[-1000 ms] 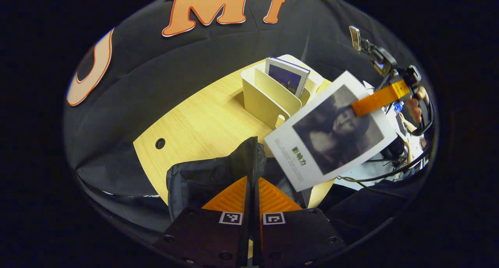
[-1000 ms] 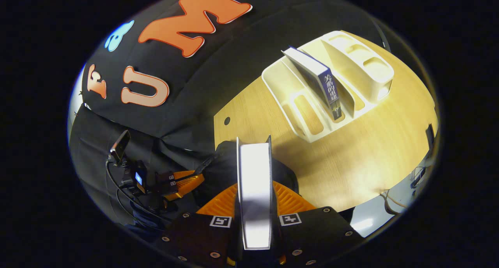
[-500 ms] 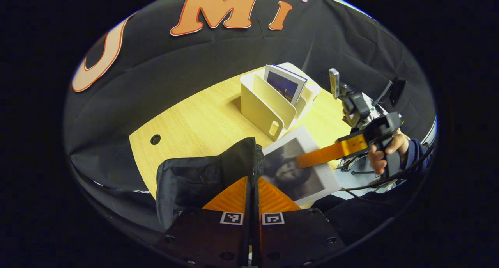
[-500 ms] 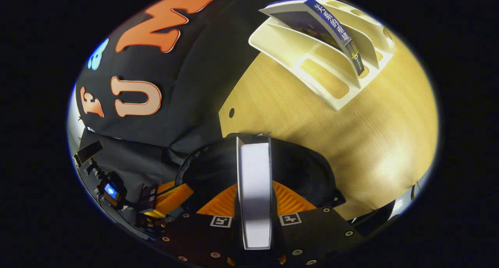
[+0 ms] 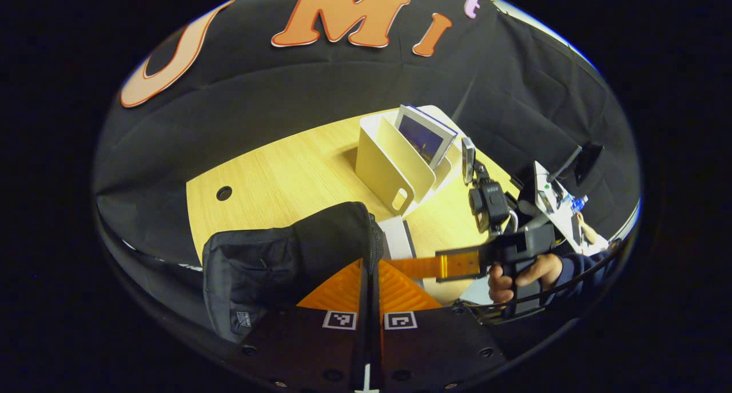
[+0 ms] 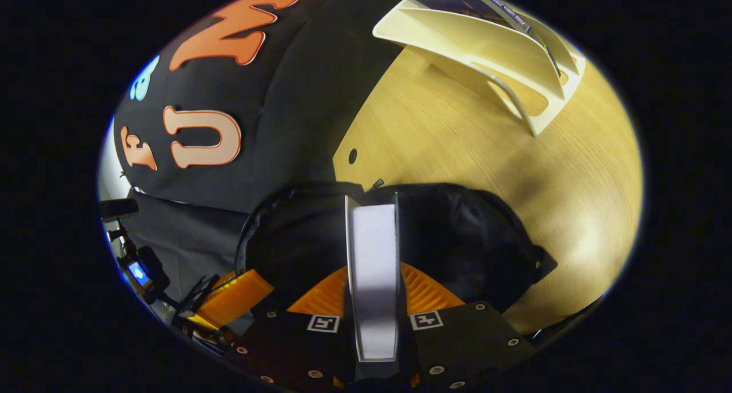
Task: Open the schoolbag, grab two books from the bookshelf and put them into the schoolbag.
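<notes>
Right claw (image 6: 373, 278) lowers book (image 6: 373, 267) into schoolbag (image 6: 457, 238), bookshelf (image 6: 492, 44) beyond.

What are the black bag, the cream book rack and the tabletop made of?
Schoolbag: apparently soft woven fabric, matte, creased and sagging. Bookshelf: probably moulded plastic, smooth cream dividers with a cut-out slot. Table: wood or wood-look laminate, pale straight grain, slight sheen.
</notes>
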### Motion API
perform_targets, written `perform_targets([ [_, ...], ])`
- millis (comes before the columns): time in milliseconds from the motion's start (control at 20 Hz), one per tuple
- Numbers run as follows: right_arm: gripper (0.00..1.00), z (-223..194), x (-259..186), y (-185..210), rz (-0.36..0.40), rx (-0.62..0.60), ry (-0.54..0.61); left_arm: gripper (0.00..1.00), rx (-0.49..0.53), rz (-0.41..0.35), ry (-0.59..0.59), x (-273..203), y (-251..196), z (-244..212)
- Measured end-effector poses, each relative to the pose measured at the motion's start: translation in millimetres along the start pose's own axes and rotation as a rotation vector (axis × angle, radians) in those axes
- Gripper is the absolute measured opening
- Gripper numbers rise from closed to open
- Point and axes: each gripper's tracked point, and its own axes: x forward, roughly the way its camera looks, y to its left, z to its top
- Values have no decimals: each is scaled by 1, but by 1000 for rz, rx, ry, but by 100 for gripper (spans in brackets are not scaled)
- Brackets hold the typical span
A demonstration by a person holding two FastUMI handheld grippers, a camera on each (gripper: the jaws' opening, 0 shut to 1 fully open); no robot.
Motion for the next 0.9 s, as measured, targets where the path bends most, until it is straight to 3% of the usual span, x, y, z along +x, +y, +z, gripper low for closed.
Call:
perform_targets([
  [350, 29, -3, 13, -4, 109, -6, 20, 4, -27, -7, 0, 5, -7, 3],
  [550, 29, -6, 43, -3, 126, -8, 23, 4, -24, -18, 23, 13, -19, 2],
  [800, 30, -7, 73, -12, 100, -9, 43, 4, -7, -29, 52, 22, -29, 0],
  [900, 34, -5, 67, -24, 33, -17, 56, 4, -15, -14, 49, 24, -23, 3],
])
